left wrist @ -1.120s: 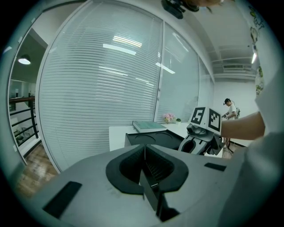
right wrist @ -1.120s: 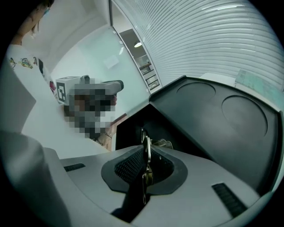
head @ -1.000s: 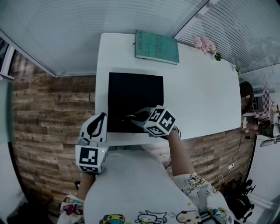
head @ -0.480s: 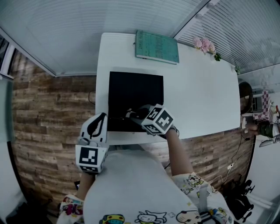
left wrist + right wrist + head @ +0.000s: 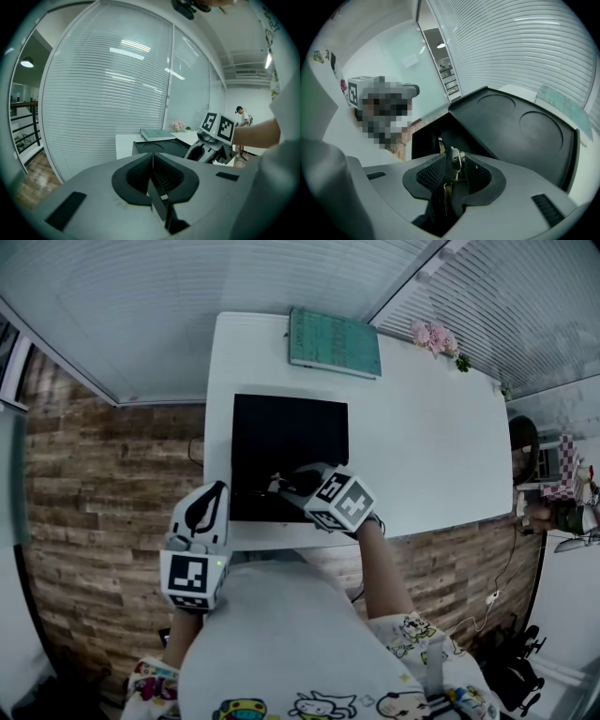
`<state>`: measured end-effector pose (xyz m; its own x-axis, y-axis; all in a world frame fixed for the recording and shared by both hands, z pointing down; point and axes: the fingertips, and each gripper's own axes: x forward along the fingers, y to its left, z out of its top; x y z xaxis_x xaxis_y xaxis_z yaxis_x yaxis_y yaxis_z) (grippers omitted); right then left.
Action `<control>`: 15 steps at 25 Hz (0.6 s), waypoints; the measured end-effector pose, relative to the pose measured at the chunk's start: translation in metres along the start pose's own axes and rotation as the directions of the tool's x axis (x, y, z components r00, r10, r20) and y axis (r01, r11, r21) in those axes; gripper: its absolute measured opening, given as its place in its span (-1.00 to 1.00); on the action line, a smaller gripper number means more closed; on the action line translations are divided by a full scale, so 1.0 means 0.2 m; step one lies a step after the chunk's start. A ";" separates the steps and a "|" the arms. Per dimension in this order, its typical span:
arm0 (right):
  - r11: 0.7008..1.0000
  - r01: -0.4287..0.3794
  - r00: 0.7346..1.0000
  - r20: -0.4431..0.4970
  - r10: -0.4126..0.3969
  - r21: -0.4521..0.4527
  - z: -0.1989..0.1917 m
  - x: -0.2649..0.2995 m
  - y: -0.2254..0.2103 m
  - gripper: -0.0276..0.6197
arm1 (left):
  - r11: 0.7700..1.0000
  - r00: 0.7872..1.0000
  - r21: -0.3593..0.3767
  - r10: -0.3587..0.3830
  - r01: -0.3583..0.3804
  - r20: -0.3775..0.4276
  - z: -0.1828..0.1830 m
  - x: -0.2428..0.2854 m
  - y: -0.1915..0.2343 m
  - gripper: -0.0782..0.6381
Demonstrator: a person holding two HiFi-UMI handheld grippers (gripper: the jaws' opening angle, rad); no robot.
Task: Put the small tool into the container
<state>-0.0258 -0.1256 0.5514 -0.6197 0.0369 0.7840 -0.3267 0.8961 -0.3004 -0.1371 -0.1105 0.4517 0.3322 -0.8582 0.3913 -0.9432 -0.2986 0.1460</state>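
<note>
A black container [image 5: 281,437] lies on the white table [image 5: 422,446]; its top has two round recesses [image 5: 539,129]. My right gripper [image 5: 279,484] hangs over the container's near edge, shut on a small metal tool [image 5: 453,161] that stands upright between the pads. In the right gripper view the tool points toward a dark open compartment [image 5: 426,136] at the container's left end. My left gripper [image 5: 217,489] is held off the table's front left corner, near the person's body. Its jaws [image 5: 153,157] are shut with nothing between them.
A green book [image 5: 335,341] lies at the table's far edge, and pink flowers [image 5: 433,335] stand at the far right corner. Slatted blinds run behind the table. Another person stands at the room's right side [image 5: 553,512]. The left gripper view shows the right gripper [image 5: 213,138] beside the container [image 5: 159,147].
My right gripper has shifted slightly left over the container's near edge, still shut on the tool. The left gripper has stayed where it was.
</note>
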 end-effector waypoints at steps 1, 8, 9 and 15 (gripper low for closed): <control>1.000 0.003 1.000 0.003 -0.003 -0.003 0.00 -0.01 0.00 -0.63 | 1.000 1.000 0.003 0.001 -0.001 0.001 0.00 0.00 0.00 -0.75; 0.999 0.031 0.999 0.035 -0.029 -0.034 0.04 -0.07 0.03 -0.62 | 1.000 1.000 0.015 0.006 -0.007 0.023 0.03 -0.02 0.00 -0.75; 0.999 0.037 0.998 0.042 -0.036 -0.039 0.04 -0.08 0.03 -0.62 | 1.000 1.000 0.018 0.006 -0.006 0.027 0.03 -0.02 0.00 -0.75; 0.992 0.104 0.989 0.115 -0.096 -0.068 0.11 -0.19 0.03 -0.62 | 0.999 0.999 0.039 -0.001 -0.001 0.049 0.08 -0.03 -0.03 -0.75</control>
<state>-0.0204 -0.1317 0.5072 -0.6635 -0.1000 0.7414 -0.3401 0.9230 -0.1799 -0.1342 -0.1096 0.4347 0.3326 -0.8775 0.3457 -0.9430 -0.3142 0.1098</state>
